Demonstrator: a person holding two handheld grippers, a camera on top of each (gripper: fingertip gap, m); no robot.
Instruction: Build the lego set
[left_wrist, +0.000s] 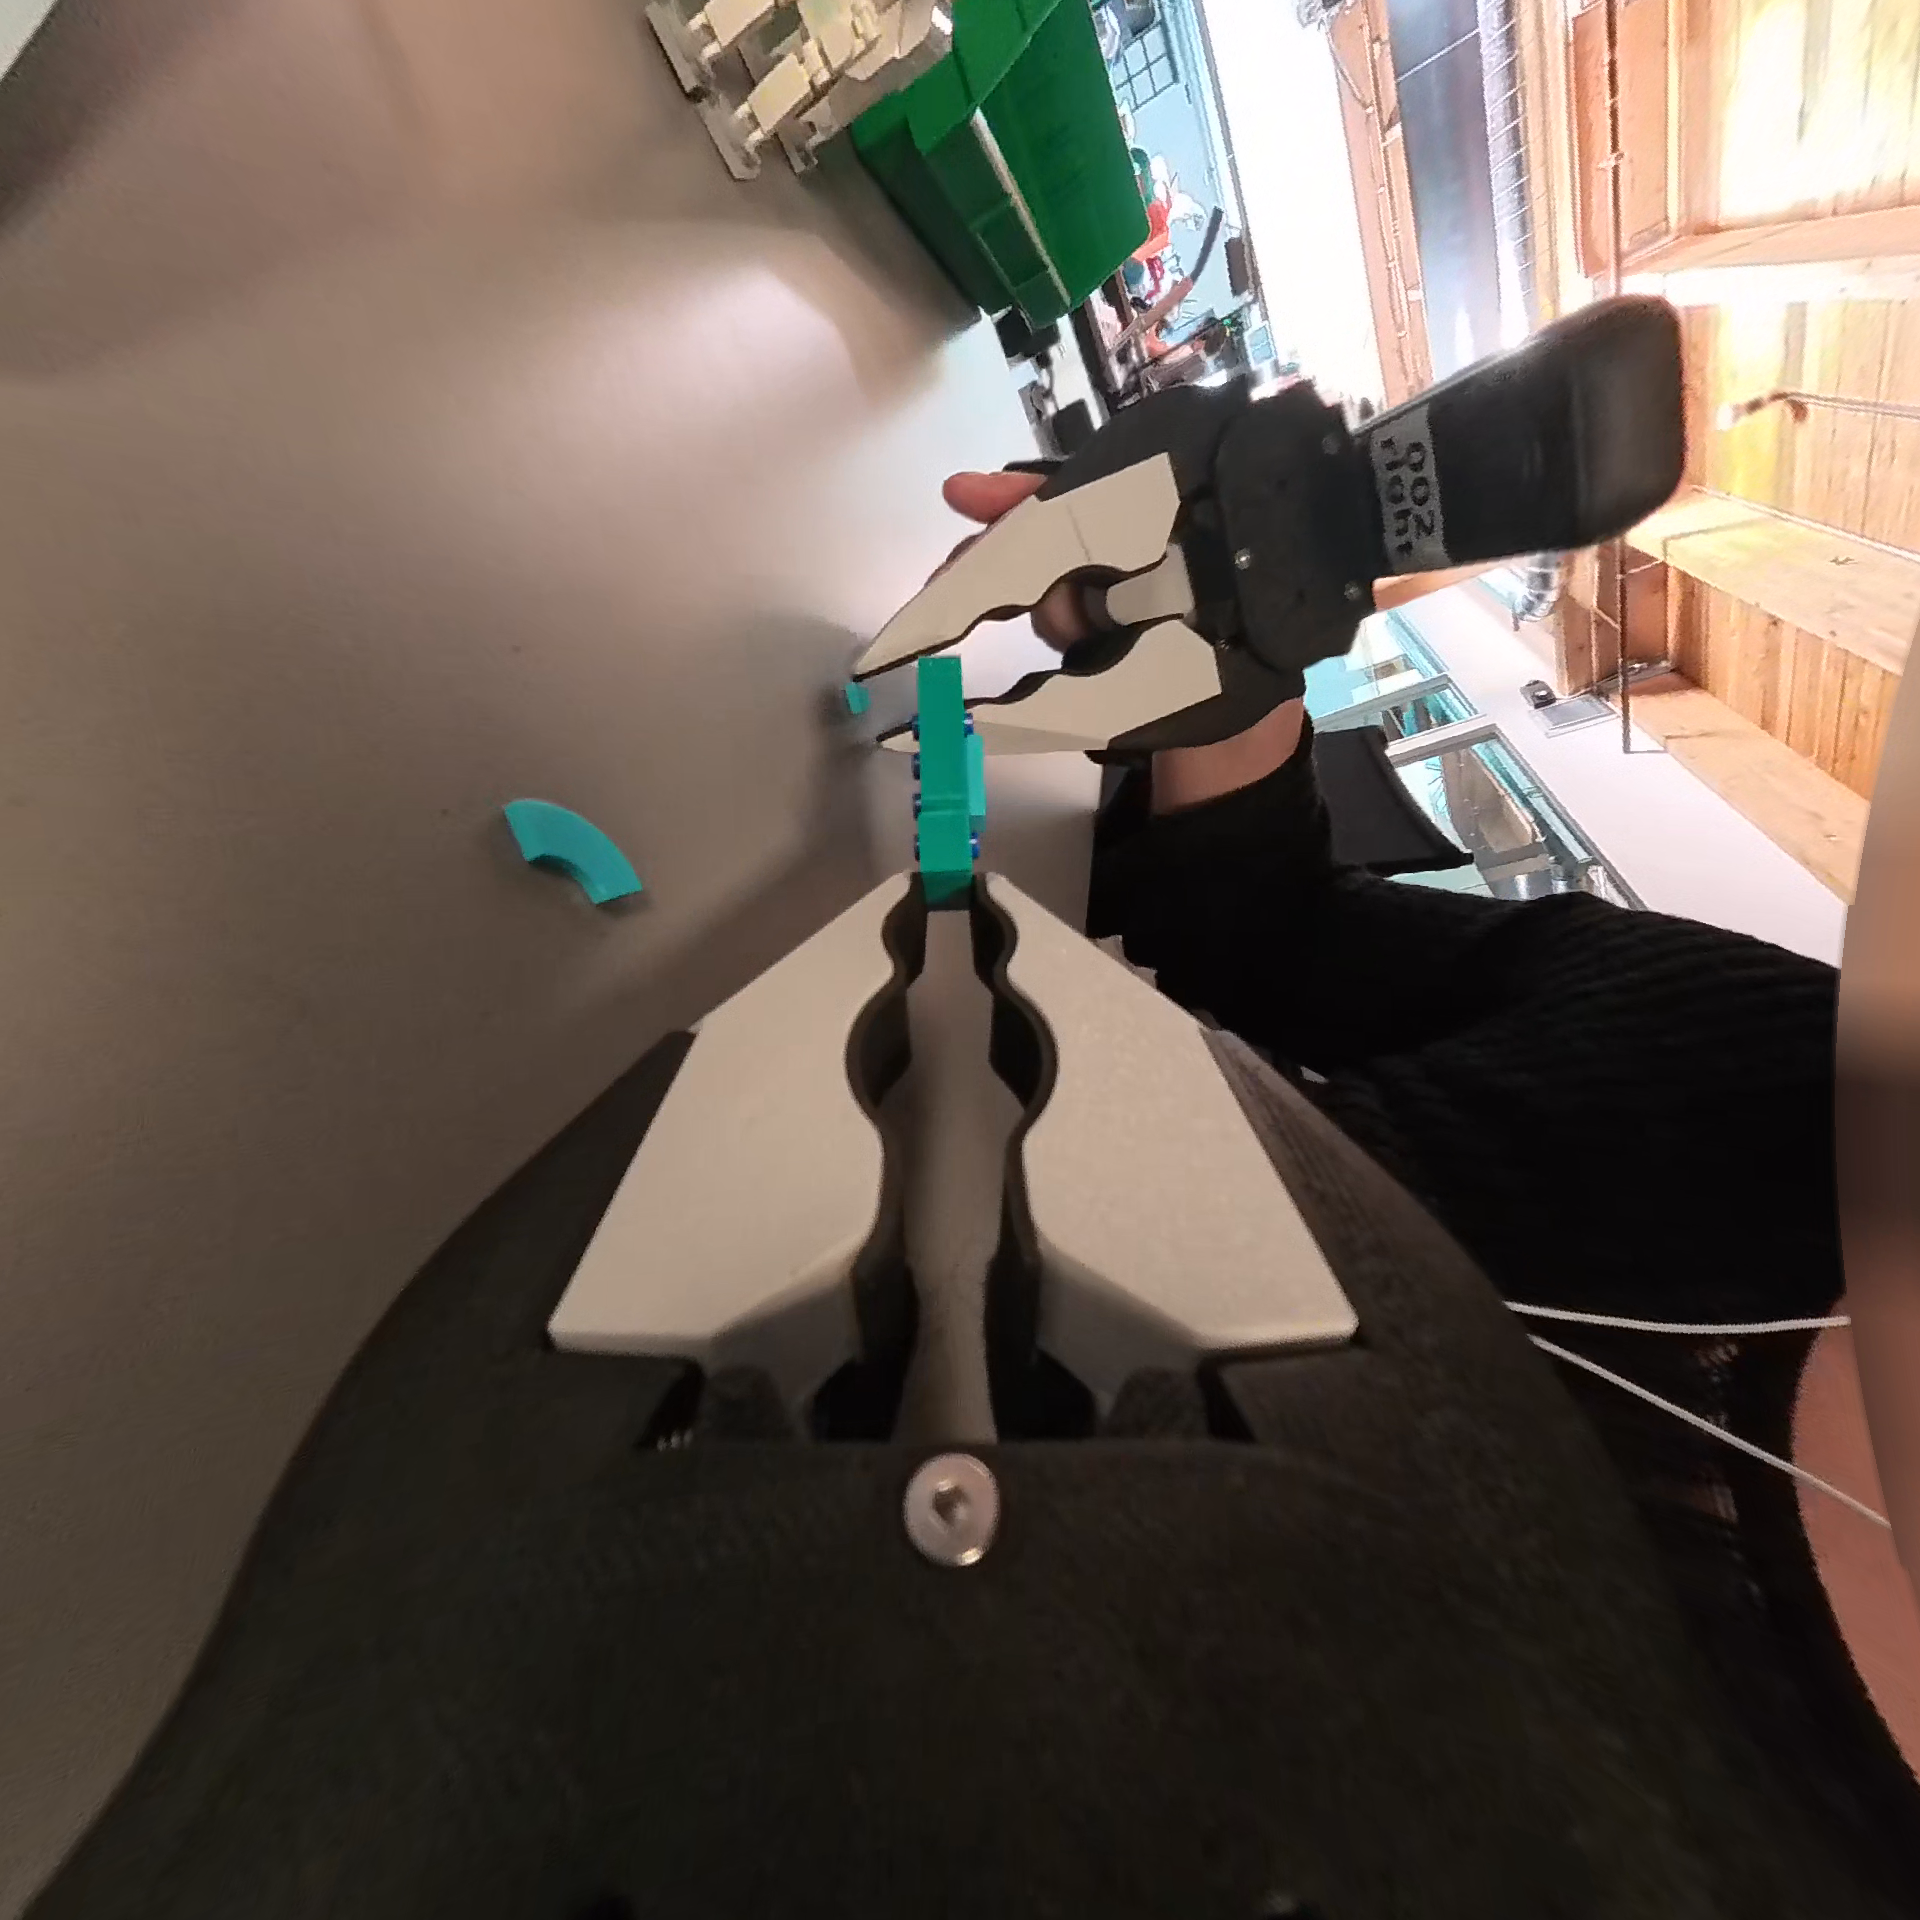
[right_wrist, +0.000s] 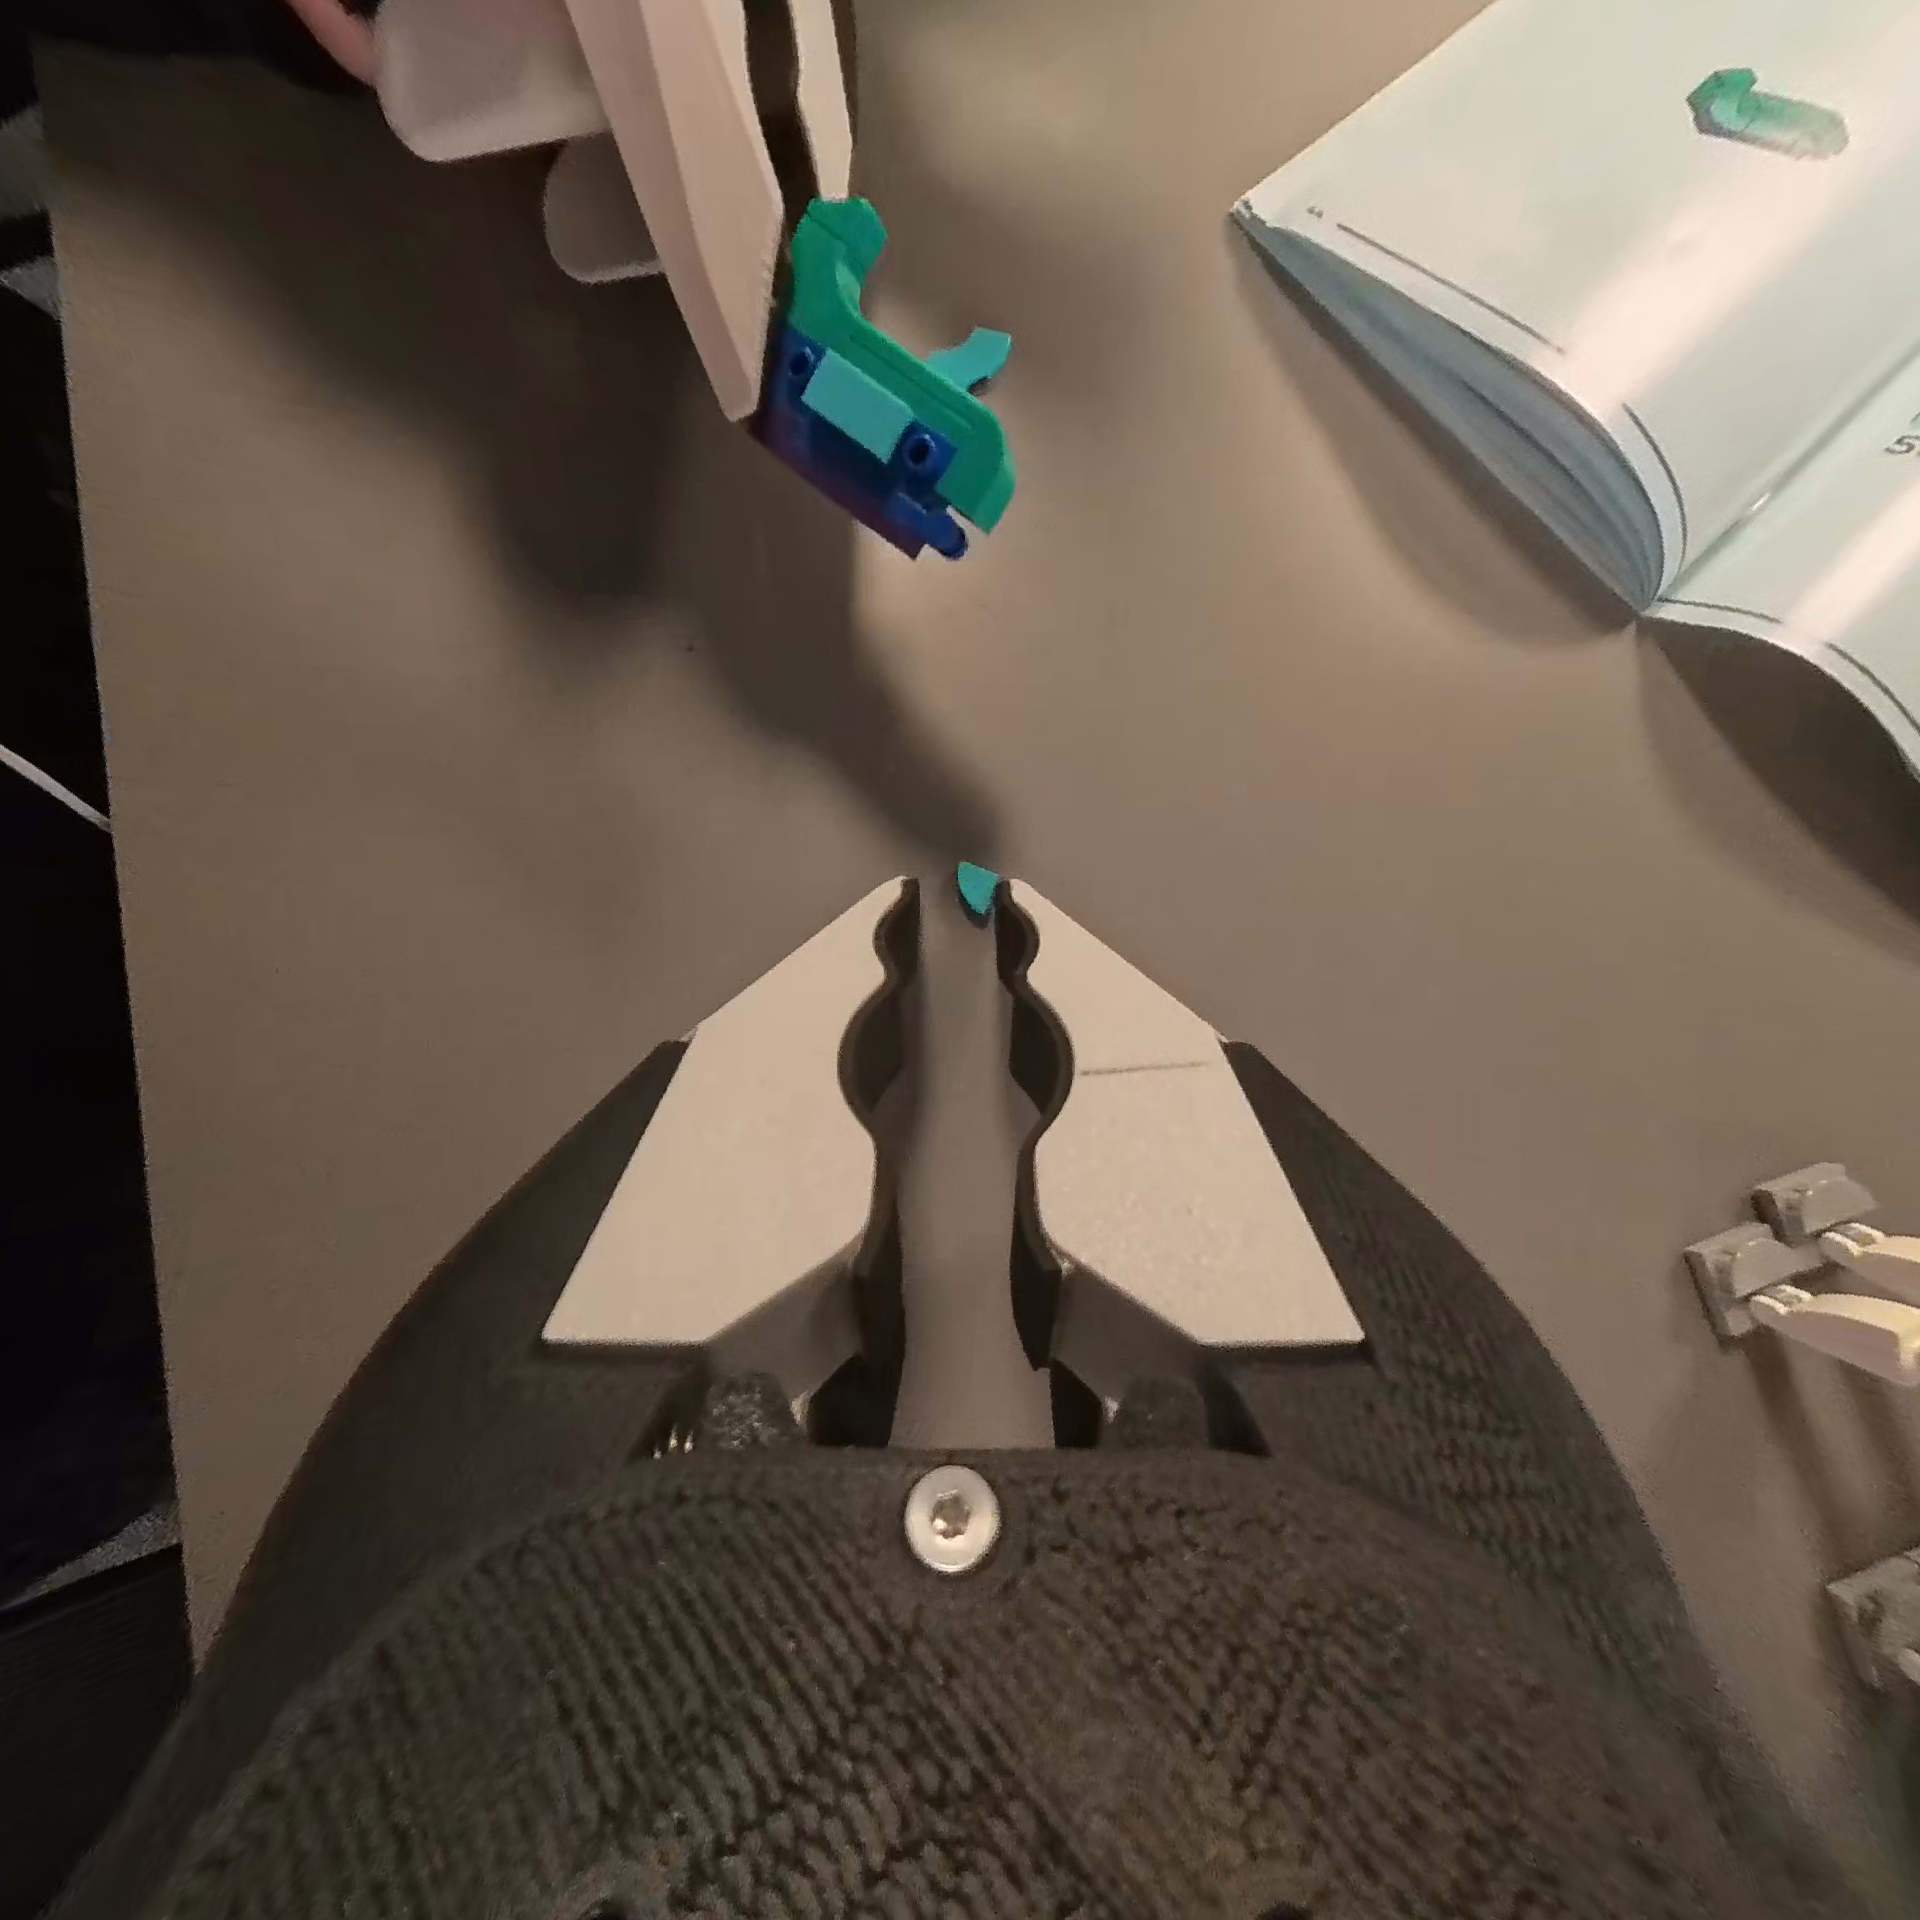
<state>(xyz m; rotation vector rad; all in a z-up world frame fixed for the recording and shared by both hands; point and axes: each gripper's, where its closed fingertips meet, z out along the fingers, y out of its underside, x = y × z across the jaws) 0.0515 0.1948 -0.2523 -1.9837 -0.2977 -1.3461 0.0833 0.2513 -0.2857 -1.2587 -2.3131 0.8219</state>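
My left gripper (left_wrist: 945, 883) is shut on a green, teal and blue lego assembly (left_wrist: 943, 779) and holds it above the grey table. In the right wrist view the assembly (right_wrist: 894, 416) hangs from the left gripper's fingers (right_wrist: 707, 260) at the top. My right gripper (right_wrist: 961, 894) is down at the table with its jaws narrowly apart around a small teal piece (right_wrist: 974, 896). The piece touches the right finger only. The left wrist view shows the right gripper (left_wrist: 873, 704) at that piece (left_wrist: 855, 696), just beyond the assembly. A teal curved piece (left_wrist: 571, 847) lies loose on the table.
An open instruction booklet (right_wrist: 1558, 312) lies at the far right. Grey and cream lego parts (right_wrist: 1787, 1278) lie at the right edge. Green bins (left_wrist: 997, 156) and a grey-and-white build (left_wrist: 790, 83) stand at the far end. A black-sleeved arm (left_wrist: 1455, 1039) reaches in behind the right gripper.
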